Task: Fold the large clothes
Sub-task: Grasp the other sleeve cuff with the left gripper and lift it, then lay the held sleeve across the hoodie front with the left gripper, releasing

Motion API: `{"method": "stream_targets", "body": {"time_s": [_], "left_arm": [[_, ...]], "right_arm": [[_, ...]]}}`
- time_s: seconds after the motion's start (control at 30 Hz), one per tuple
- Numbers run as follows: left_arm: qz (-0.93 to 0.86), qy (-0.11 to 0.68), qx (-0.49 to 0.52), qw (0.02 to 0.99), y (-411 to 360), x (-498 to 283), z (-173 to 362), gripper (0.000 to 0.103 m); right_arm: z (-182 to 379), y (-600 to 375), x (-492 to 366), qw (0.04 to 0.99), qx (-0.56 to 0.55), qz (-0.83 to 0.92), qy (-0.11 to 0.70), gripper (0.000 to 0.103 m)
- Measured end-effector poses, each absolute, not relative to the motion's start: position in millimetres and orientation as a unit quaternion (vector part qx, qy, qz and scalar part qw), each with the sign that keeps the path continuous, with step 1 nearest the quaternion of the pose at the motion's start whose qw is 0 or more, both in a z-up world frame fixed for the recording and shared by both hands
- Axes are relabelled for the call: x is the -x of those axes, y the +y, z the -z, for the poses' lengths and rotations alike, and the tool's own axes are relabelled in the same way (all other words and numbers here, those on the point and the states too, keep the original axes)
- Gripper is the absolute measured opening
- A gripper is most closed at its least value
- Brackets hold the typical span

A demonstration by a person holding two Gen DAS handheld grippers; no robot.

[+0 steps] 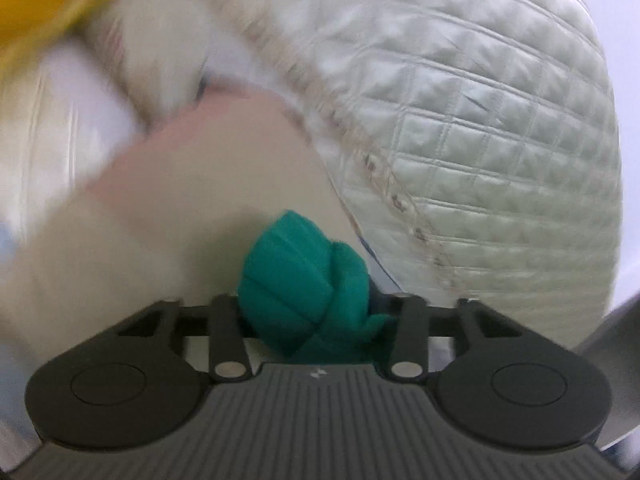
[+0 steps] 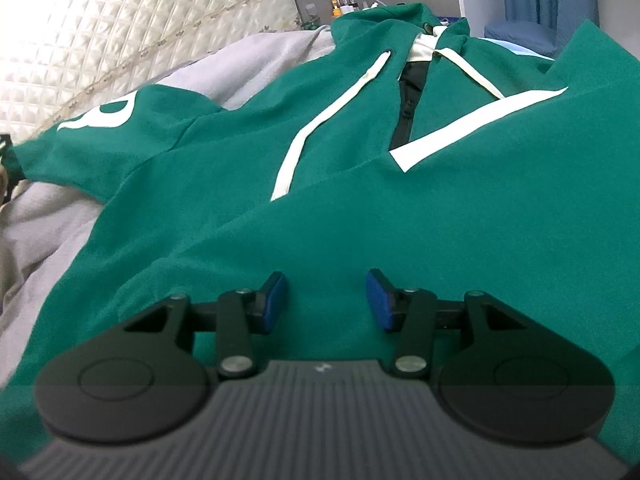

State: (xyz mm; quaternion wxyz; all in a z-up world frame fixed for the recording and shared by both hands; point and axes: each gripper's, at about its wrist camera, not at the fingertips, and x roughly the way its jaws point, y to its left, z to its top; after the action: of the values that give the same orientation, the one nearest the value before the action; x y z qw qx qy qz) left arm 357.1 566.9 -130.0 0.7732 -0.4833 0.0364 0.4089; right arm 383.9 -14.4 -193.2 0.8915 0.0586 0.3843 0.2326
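Quilted headboard (image 2: pixel 80 40) backs the bed (image 2: pixel 48 216), where the green hoodie (image 2: pixel 360 200) lies flat, hood toward the headboard. Left gripper (image 1: pixel 316 312) clamps the bunched sleeve end (image 1: pixel 304 272) at the bed's left edge; right gripper (image 2: pixel 327 300) hovers half-open over the hem.

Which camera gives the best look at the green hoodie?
The right wrist view: the green hoodie lies spread out, drawstrings and hood visible. The left wrist view shows only a bunched green wad between its gripper's jaws.

Both wrist views look down close along their jaws, sharing the green hoodie (image 2: pixel 360 208) and quilted headboard (image 1: pixel 480 128).
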Motion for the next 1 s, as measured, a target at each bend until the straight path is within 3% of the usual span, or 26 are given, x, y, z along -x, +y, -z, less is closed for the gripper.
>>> {"method": "stream_targets", "body": {"time_s": [0.27,0.53,0.77,1.0], "left_arm": [[-0.363,0.061,0.192,0.910,508,-387,15,0.036],[-0.217,0.060,0.025,0.974,363,-399,-64,0.036],[-0.099,0.068,-0.054,0.991,215,-394,-66,0.036],[0.016,0.094,-0.048,0.994,80,-378,-16,0.036]], "right_arm": [[183,-22,-385,0.892,-0.081,-0.237,0.377,0.049],[152,-54,-366,0.908,-0.099,-0.234,0.332,0.049],[129,-99,-344,0.927,-0.116,-0.214,0.286,0.049],[119,-146,-330,0.934,-0.158,-0.192,0.256,0.049]]}}
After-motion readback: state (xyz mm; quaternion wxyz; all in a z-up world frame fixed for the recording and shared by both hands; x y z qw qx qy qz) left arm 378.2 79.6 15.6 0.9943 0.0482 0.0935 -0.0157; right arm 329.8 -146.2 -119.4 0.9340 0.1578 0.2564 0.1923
